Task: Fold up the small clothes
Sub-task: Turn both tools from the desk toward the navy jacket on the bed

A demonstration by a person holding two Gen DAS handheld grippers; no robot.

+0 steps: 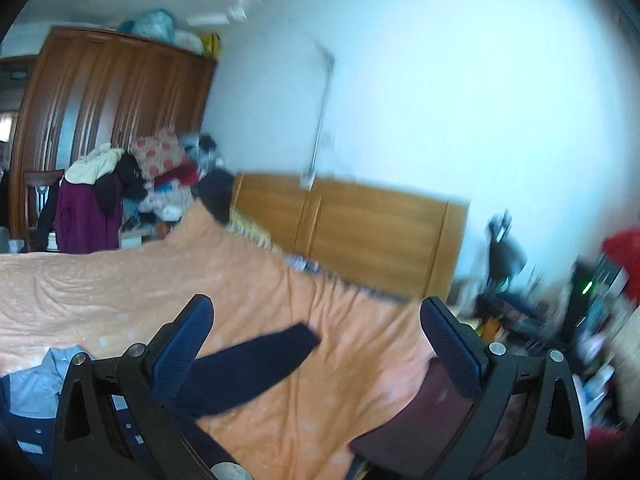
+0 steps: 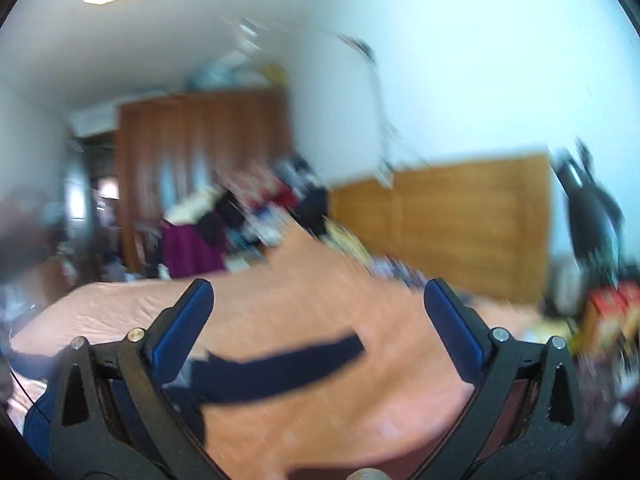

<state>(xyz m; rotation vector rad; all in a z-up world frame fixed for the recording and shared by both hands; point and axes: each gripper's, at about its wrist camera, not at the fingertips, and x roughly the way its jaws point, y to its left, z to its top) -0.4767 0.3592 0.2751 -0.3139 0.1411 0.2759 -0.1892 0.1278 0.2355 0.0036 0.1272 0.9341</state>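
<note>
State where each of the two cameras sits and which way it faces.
Left wrist: on the left gripper, jaws open, facing across the orange bedspread and dark navy sleeve toward the wooden headboard.
Right wrist: on the right gripper, jaws open, facing the same way; picture blurred.
Shared: bedspread, sleeve, headboard, brown wooden wardrobe. Only gripper fingers show; no hands.

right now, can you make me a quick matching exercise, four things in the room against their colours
Things:
1. bedspread
2. sleeve lying on the bed
3. garment draped over the chair
4. shirt at the lower left

Colours:
a. pale blue
b. purple
c. orange
d. dark navy

Pairs: 1-c, 2-d, 3-b, 4-a
</note>
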